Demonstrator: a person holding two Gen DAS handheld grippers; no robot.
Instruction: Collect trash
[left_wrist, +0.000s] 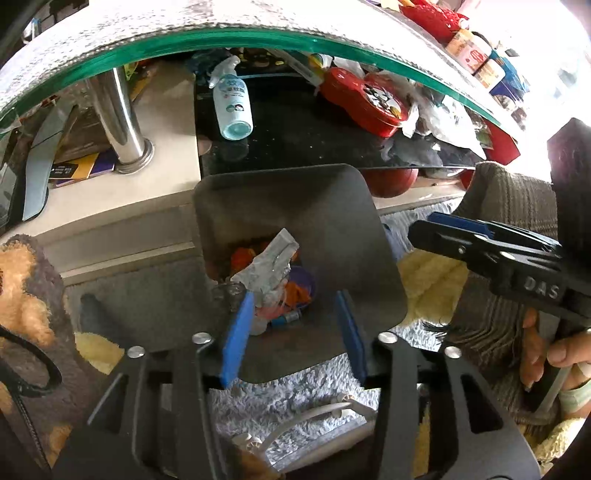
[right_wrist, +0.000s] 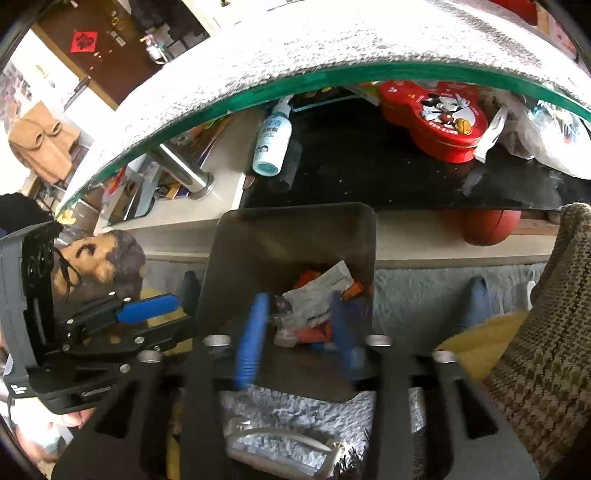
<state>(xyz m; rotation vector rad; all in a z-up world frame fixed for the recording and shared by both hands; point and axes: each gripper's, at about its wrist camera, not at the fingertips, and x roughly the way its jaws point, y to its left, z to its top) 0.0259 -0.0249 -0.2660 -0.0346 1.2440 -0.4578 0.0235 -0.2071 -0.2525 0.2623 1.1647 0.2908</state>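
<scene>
2 tools hovered part-open and empty above the dark bin (left_wrist: 332, 206).
Left tool (left_wrist: 291, 328) and right tool (right_wrist: 299, 328) should withdraw straight upward, clear of the rim.

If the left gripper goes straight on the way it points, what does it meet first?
Probably the crumpled grey wrapper on top of the trash in the dark bin, though depth is unclear. The left gripper is open.

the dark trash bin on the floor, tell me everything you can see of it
The trash bin is a dark grey, plastic-looking tub with a squarish mouth and rounded corners. It stands upright and lidless on the pale shaggy rug, just in front of the low glass-topped table. Inside lie a crumpled grey wrapper and orange, purple and pink scraps. Both grippers hang above its mouth with jaws apart; nothing visibly grips it.
</scene>
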